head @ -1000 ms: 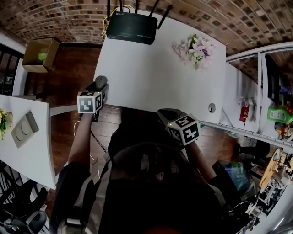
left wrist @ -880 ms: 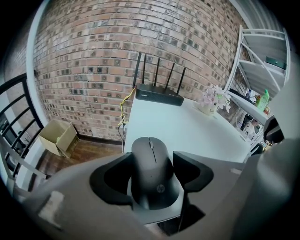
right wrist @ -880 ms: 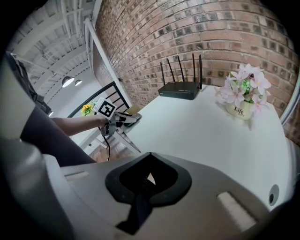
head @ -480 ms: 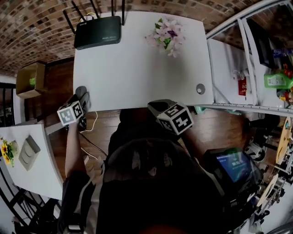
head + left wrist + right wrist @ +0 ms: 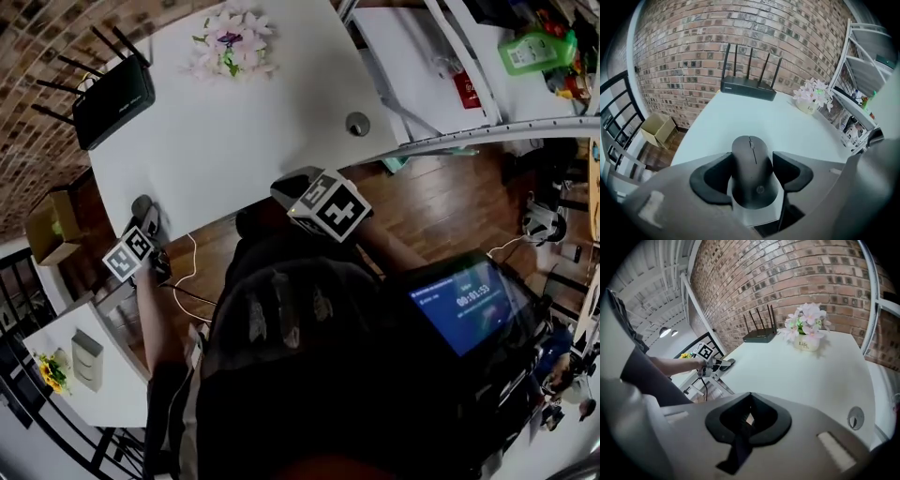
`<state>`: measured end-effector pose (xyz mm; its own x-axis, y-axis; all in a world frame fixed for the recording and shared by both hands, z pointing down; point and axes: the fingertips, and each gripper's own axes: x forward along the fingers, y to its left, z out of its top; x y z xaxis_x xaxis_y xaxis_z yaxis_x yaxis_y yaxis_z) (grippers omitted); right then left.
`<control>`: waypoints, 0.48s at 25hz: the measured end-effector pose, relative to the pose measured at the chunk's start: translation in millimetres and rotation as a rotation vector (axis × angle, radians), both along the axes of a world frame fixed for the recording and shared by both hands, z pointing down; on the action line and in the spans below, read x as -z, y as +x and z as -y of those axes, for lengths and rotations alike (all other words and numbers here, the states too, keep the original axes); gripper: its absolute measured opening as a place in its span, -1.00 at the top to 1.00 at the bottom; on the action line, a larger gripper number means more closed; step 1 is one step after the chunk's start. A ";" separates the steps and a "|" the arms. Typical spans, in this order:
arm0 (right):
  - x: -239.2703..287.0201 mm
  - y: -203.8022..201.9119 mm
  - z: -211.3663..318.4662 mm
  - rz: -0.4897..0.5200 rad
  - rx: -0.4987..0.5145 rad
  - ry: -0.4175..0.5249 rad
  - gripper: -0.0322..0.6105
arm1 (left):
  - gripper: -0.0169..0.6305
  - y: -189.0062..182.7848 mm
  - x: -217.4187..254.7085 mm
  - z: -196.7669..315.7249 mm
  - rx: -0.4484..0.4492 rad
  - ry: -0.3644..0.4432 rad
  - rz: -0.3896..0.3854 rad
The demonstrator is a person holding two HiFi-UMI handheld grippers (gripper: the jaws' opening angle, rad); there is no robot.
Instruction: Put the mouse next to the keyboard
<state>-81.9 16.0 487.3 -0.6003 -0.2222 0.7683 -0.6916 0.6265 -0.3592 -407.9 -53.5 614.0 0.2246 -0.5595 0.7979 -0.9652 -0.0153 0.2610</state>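
A black mouse (image 5: 751,187) sits between the jaws of my left gripper (image 5: 751,161), which is shut on it. In the head view the left gripper (image 5: 141,220) holds the mouse (image 5: 142,204) at the near left edge of the white table (image 5: 253,131). My right gripper (image 5: 292,187) hovers at the table's front edge near the person's body. Its jaws meet at the tips with nothing between them in the right gripper view (image 5: 749,397). No keyboard shows in any view.
A black router (image 5: 112,94) with antennas stands at the table's far left, a pot of pink flowers (image 5: 230,42) at the far side, a round cable grommet (image 5: 357,123) near the right front corner. White shelving (image 5: 450,75) stands right, a cardboard box (image 5: 52,230) and second white table (image 5: 56,347) left.
The head view has swung, so the table now lies tilted toward the upper left. The left gripper keeps the mouse at the table's near left edge. The right gripper stays near the body.
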 end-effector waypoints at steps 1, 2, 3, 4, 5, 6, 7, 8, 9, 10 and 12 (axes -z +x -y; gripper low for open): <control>-0.2 5.8 -1.5 0.004 -0.008 -0.003 0.88 | 0.08 6.6 0.4 0.5 -0.005 -0.001 0.000; -0.6 11.2 -2.9 0.008 -0.016 -0.006 0.88 | 0.08 12.7 0.8 1.3 -0.011 -0.003 0.001; -0.9 16.0 -4.1 0.013 -0.024 -0.008 0.88 | 0.08 18.4 1.3 2.4 -0.019 -0.004 0.002; -1.3 20.5 -5.3 0.017 -0.032 -0.010 0.88 | 0.08 23.6 1.7 3.6 -0.027 -0.005 0.004; -1.8 24.7 -6.1 0.021 -0.037 -0.011 0.88 | 0.08 28.4 1.9 4.3 -0.033 -0.007 0.007; -2.3 29.1 -6.6 0.024 -0.040 -0.010 0.88 | 0.08 33.0 1.7 4.4 -0.038 -0.009 0.010; -2.7 33.5 -6.9 0.025 -0.042 -0.010 0.88 | 0.08 37.7 1.3 4.2 -0.041 -0.011 0.012; -3.3 38.1 -7.3 0.026 -0.042 -0.010 0.88 | 0.08 42.7 0.9 4.1 -0.044 -0.012 0.015; -3.7 42.7 -8.0 0.026 -0.043 -0.011 0.88 | 0.08 48.2 0.8 4.5 -0.049 -0.013 0.017; -4.1 47.1 -9.0 0.027 -0.044 -0.012 0.88 | 0.08 54.1 0.7 5.4 -0.054 -0.014 0.019; -5.0 54.7 -10.9 0.031 -0.046 -0.017 0.88 | 0.08 66.0 1.1 7.0 -0.066 -0.016 0.022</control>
<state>-27.2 26.9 492.2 -0.6130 -0.2376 0.7536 -0.7083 0.5879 -0.3908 -341.9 -60.5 612.9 0.2434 -0.5310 0.8116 -0.9676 -0.0754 0.2408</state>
